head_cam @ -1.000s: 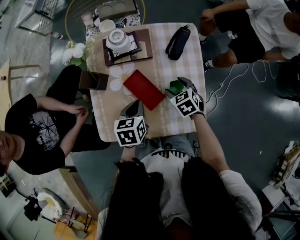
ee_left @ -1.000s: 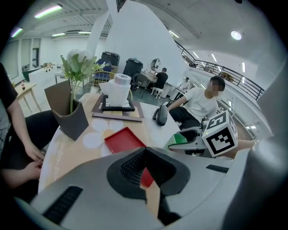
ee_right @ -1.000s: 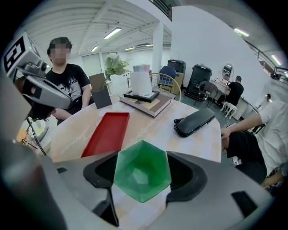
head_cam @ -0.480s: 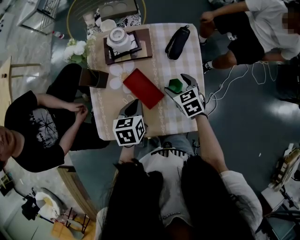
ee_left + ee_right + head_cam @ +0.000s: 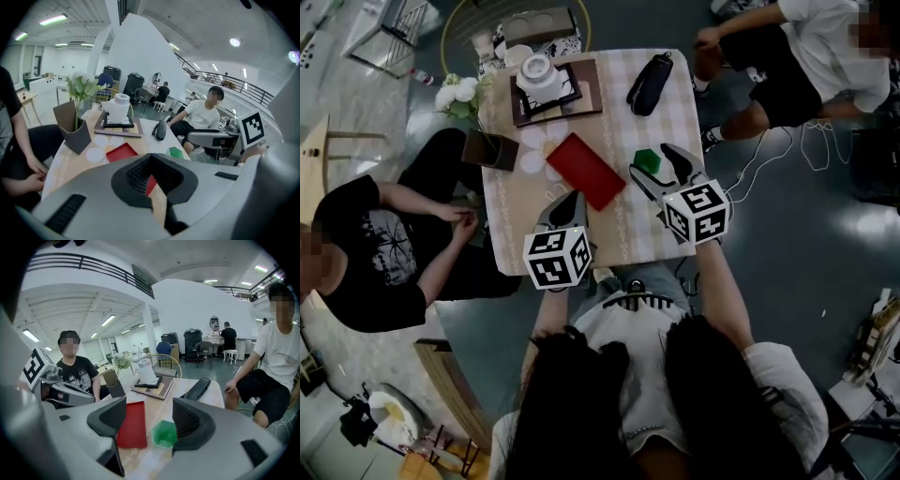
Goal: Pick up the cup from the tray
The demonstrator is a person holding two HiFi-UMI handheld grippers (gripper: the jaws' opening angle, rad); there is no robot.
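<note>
The left gripper [image 5: 150, 159] has jaws together (red tray [image 5: 121, 152] just beyond).

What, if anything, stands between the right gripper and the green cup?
Nothing visible. The right gripper has open jaws that have just closed slightly and hold nothing. The green cup shows straight through their gap, on the table beside the red tray.

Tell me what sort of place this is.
Probably a big open hall used as a workspace or studio, not a home: an upper walkway with a railing, ceiling strip lights, and loose cables on a bare floor beside the small table.
</note>
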